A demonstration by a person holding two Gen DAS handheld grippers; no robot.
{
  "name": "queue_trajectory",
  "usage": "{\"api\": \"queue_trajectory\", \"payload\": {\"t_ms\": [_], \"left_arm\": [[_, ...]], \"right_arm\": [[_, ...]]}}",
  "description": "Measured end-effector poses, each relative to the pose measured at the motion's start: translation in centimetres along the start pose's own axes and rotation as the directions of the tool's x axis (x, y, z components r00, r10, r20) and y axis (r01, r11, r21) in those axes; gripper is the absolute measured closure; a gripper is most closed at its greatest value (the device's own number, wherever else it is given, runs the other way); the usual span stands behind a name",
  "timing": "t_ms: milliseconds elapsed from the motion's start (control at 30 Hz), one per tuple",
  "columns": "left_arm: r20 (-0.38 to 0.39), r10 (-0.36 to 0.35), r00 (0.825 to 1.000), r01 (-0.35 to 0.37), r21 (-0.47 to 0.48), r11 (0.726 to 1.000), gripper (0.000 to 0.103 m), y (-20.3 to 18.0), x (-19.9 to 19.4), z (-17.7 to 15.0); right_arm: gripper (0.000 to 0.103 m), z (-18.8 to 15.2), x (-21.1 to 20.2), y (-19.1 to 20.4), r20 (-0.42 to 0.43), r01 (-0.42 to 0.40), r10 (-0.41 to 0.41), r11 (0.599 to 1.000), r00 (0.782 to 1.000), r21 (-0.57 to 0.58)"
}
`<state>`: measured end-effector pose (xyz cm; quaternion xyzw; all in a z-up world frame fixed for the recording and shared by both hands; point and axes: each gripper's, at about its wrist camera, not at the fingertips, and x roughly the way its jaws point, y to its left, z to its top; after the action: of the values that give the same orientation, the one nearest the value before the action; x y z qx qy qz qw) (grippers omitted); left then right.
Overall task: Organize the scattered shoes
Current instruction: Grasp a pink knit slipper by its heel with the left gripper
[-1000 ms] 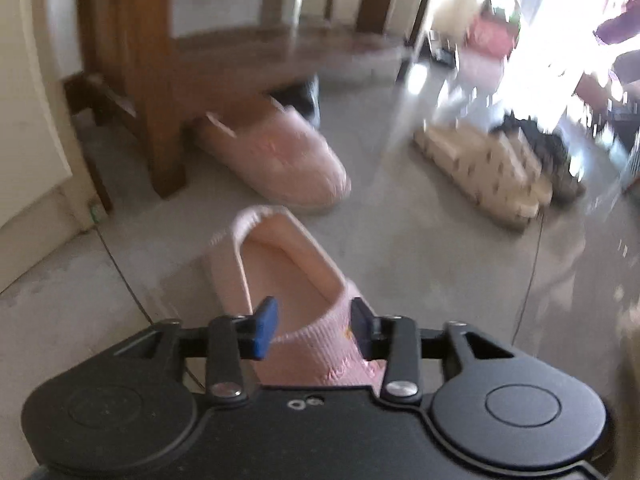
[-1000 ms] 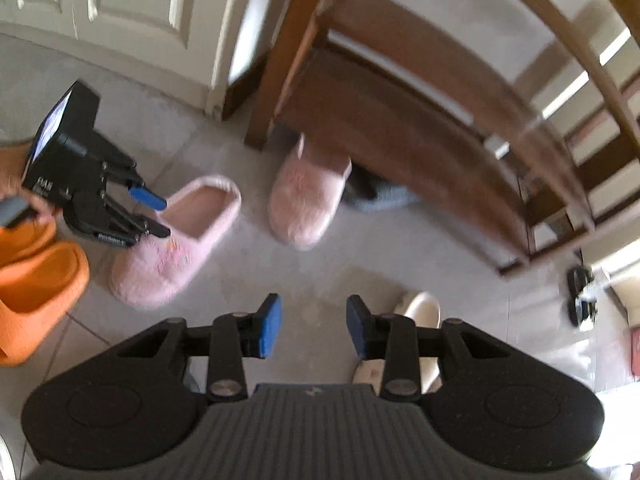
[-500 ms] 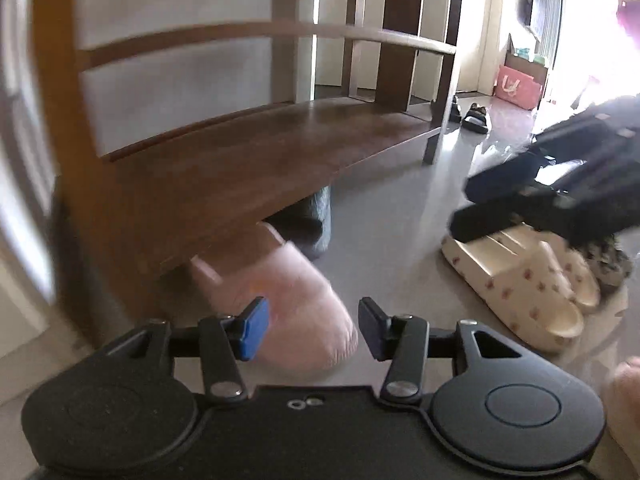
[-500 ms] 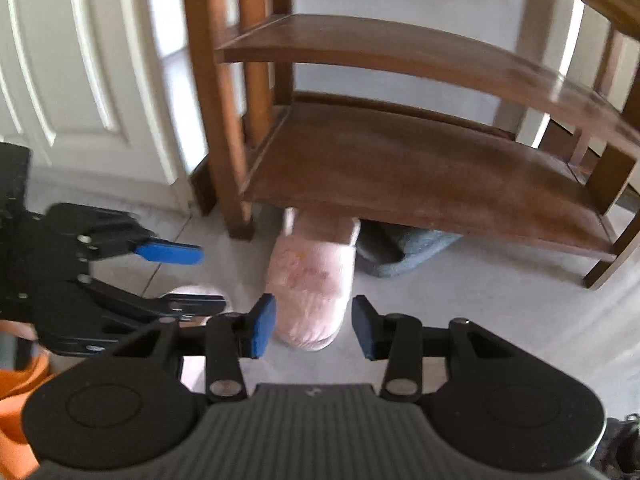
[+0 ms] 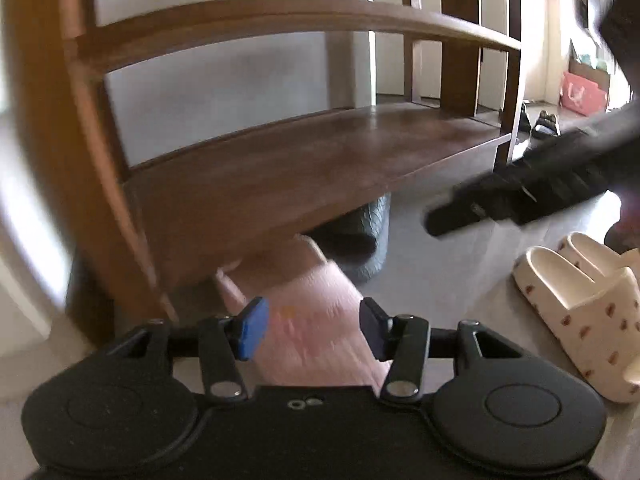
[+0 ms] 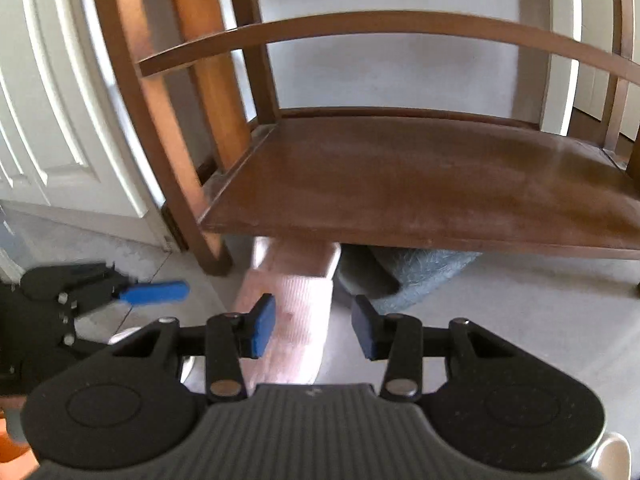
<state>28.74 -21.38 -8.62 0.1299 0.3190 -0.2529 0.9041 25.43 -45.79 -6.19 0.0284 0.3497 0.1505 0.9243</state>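
While its jaws are opening, the left hand-held gripper (image 5: 312, 328) frames the pink slipper (image 5: 316, 320), untouched by either pad, whose long axis runs straight ahead, heel end tucked under the wooden shoe rack (image 5: 304, 168). Cream slides (image 5: 580, 312) lie right of that rack.

From the right wrist, the right hand-held gripper (image 6: 312, 330) stands moderately open and empty, offset right of the same slipper (image 6: 296, 320); the left one (image 6: 156, 292) looks less squarely placed here.

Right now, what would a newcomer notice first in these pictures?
First, the brown wooden shoe rack, its lower shelf bare. Next, the pink slipper on the floor, its heel end tucked under that shelf, seen between the opening pads of the left gripper. Cream printed slides lie to the right.
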Motion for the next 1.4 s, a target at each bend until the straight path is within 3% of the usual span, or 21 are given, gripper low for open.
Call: {"api": "queue_trajectory", "payload": {"t_ms": [33, 67, 200, 233, 267, 367, 433, 500, 567, 667, 833, 933, 967, 1000, 1067, 1200, 1233, 1267, 1300, 1333, 1400], "left_arm": [[-0.007, -0.014, 1.0, 0.014, 0.008, 1.0, 0.051, -0.1, 0.7, 0.5], [-0.06, -0.052, 0.997, 0.056, 0.079, 0.995, 0.05, -0.6, 2.9, 1.8], [-0.165, -0.047, 0.985, 0.078, 0.185, 0.98, 0.049, -0.9, 7.2, 3.2], [-0.261, -0.08, 0.962, 0.125, 0.161, 0.979, 0.049, -0.4, 9.3, 3.5], [-0.298, -0.094, 0.95, 0.141, 0.14, 0.98, 0.049, -0.2, 10.1, 3.5], [-0.363, -0.144, 0.921, 0.169, 0.04, 0.985, 0.055, 0.2, 10.9, 3.5], [-0.377, -0.206, 0.903, 0.207, -0.038, 0.978, 0.068, 0.4, 10.2, 3.0], [-0.376, -0.282, 0.883, 0.267, -0.093, 0.959, 0.083, 0.4, 9.1, 2.2], [-0.363, -0.335, 0.869, 0.313, -0.119, 0.942, 0.084, -0.4, 6.3, 0.1], [-0.316, -0.376, 0.871, 0.333, -0.181, 0.925, 0.085, -1.7, 3.1, -3.1], [-0.216, -0.474, 0.853, 0.4, -0.313, 0.861, 0.087, -3.7, 0.0, -7.8], [-0.122, -0.533, 0.837, 0.444, -0.418, 0.793, 0.092, -4.1, -0.4, -9.0], [-0.083, -0.556, 0.827, 0.466, -0.45, 0.761, 0.096, -3.9, -0.6, -9.2], [-0.022, -0.586, 0.81, 0.497, -0.503, 0.707, 0.101, -3.3, -0.9, -9.3], [0.026, -0.603, 0.797, 0.52, -0.536, 0.665, 0.103, -2.7, -1.0, -8.7], [0.035, -0.615, 0.788, 0.539, -0.522, 0.661, 0.101, -1.8, -1.7, -7.8], [0.03, -0.616, 0.787, 0.541, -0.512, 0.667, 0.095, -1.7, -1.8, -7.7], [0.014, -0.617, 0.787, 0.543, -0.492, 0.681, 0.083, -1.7, -2.0, -7.5], [0.003, -0.621, 0.784, 0.547, -0.477, 0.688, 0.079, -1.7, -2.4, -7.4], [-0.014, -0.638, 0.77, 0.564, -0.453, 0.691, 0.076, -1.8, -2.7, -7.3], [-0.104, -0.685, 0.721, 0.605, -0.388, 0.696, 0.073, -2.9, -1.8, -6.3]], "right_arm": [[0.057, -0.4, 0.1, -1.0, -0.004, -0.014, 0.014, 1.0, 1.0, 0.008], [0.057, -0.6, 0.2, -1.6, -0.008, -0.02, 0.02, 1.0, 1.0, 0.01], [0.057, -1.1, 0.3, -3.2, -0.012, -0.037, 0.037, 0.999, 0.999, 0.036], [0.057, -1.3, 0.2, -3.6, -0.015, -0.051, 0.052, 0.997, 0.999, 0.055], [0.057, -1.4, 0.1, -4.0, -0.017, -0.065, 0.067, 0.995, 0.998, 0.074], [0.057, -1.8, -0.2, -4.2, -0.007, -0.074, 0.075, 0.993, 0.997, 0.088], [0.057, -2.0, -0.3, -4.1, -0.003, -0.08, 0.08, 0.993, 0.997, 0.092], [0.057, -2.2, -0.4, -4.0, 0.001, -0.085, 0.086, 0.992, 0.996, 0.095], [0.057, -2.2, -0.5, -3.9, 0.007, -0.086, 0.086, 0.992, 0.996, 0.095], [0.057, -2.1, -0.7, -3.8, 0.019, -0.078, 0.076, 0.993, 0.997, 0.094], [0.057, -2.1, -1.4, -2.7, 0.026, -0.077, 0.074, 0.992, 0.997, 0.099], [0.057, -2.5, -2.0, -1.8, 0.039, -0.074, 0.07, 0.992, 0.997, 0.104], [0.057, -2.6, -2.2, -1.6, 0.042, -0.074, 0.07, 0.991, 0.997, 0.11], [0.057, -2.7, -2.5, -1.3, 0.046, -0.075, 0.07, 0.99, 0.996, 0.116], [0.057, -3.0, -3.1, -0.6, 0.056, -0.072, 0.066, 0.99, 0.996, 0.12], [0.057, -3.3, -4.0, 0.5, 0.069, -0.053, 0.047, 0.994, 0.996, 0.09], [0.057, -3.3, -4.2, 0.8, 0.068, -0.042, 0.037, 0.996, 0.997, 0.076], [0.056, -3.4, -4.4, 0.9, 0.064, -0.034, 0.03, 0.997, 0.997, 0.064], [0.055, -3.5, -4.6, 1.0, 0.06, -0.027, 0.024, 0.998, 0.998, 0.055], [0.055, -3.7, -4.7, 1.0, 0.056, -0.019, 0.017, 0.999, 0.998, 0.051], [0.052, -4.1, -4.9, 0.9, 0.049, -0.007, 0.004, 0.999, 0.999, 0.05]]}}
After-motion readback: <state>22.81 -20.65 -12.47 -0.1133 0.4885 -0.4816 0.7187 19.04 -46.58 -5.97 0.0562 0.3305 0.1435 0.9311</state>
